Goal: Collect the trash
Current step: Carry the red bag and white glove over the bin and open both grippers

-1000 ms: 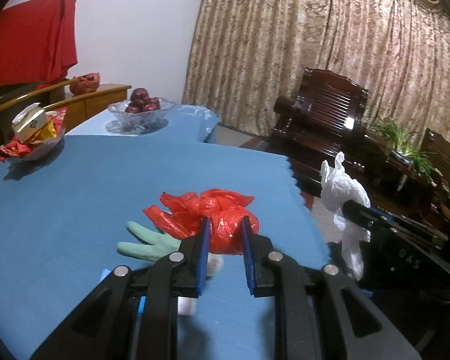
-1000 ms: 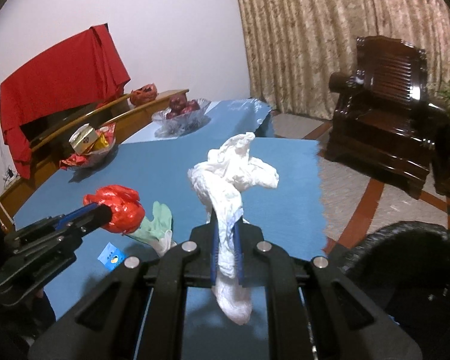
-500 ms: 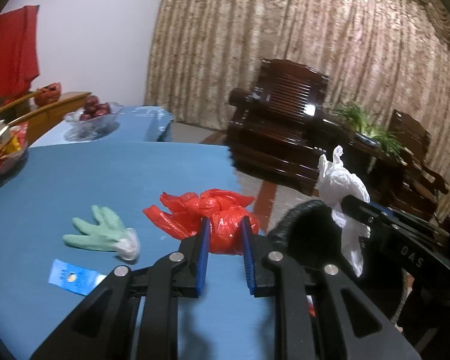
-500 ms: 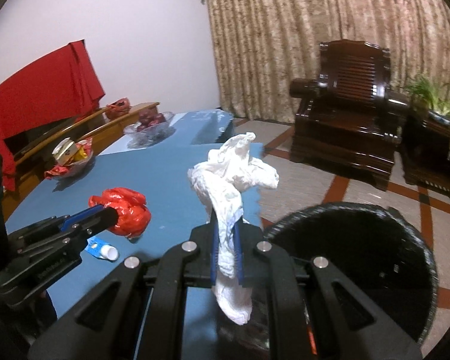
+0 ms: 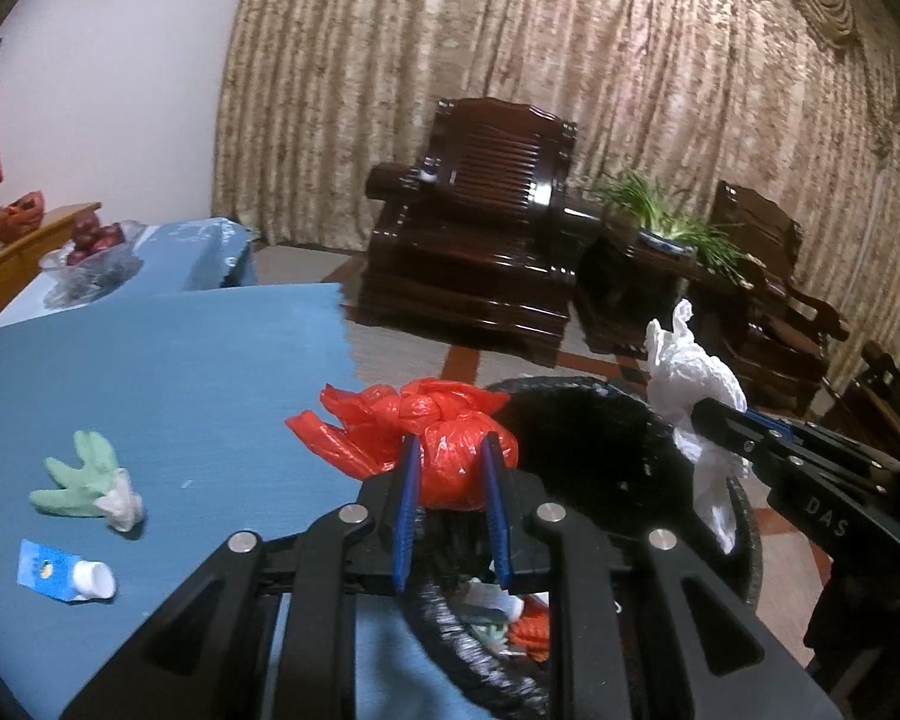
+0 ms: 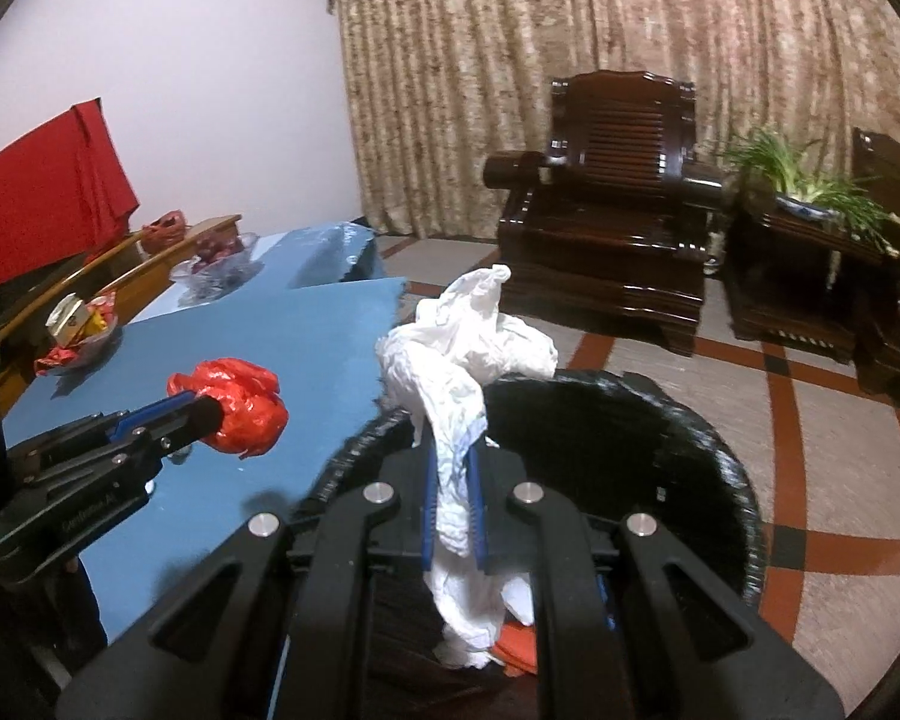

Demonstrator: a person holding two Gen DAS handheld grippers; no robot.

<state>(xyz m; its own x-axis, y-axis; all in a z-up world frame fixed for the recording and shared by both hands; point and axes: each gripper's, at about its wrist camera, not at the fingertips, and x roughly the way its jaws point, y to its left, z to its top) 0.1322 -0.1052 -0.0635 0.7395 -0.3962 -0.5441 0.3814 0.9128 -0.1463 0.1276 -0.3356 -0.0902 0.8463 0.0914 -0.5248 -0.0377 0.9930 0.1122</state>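
My left gripper [image 5: 448, 456] is shut on a crumpled red plastic bag [image 5: 426, 432], held at the table's right edge beside the black trash bin [image 5: 600, 420]. The red bag also shows in the right wrist view [image 6: 234, 405]. My right gripper [image 6: 453, 480] is shut on a crumpled white plastic bag [image 6: 462, 360], held over the bin's mouth [image 6: 678, 438]. The white bag also shows in the left wrist view [image 5: 696, 384]. A green glove [image 5: 87, 480] and a small blue carton with a white cap [image 5: 60, 570] lie on the blue table [image 5: 180, 372].
The bin holds some trash at its bottom [image 5: 510, 618]. A glass bowl of red fruit [image 5: 93, 246] and a snack dish [image 6: 78, 324] stand at the table's far side. A dark wooden armchair [image 6: 612, 228] and a potted plant [image 6: 810, 186] stand beyond on the tiled floor.
Both grippers have swung right from over the table toward the black bin, each still holding its bag. The glove and carton stay on the table, now left of the left gripper.
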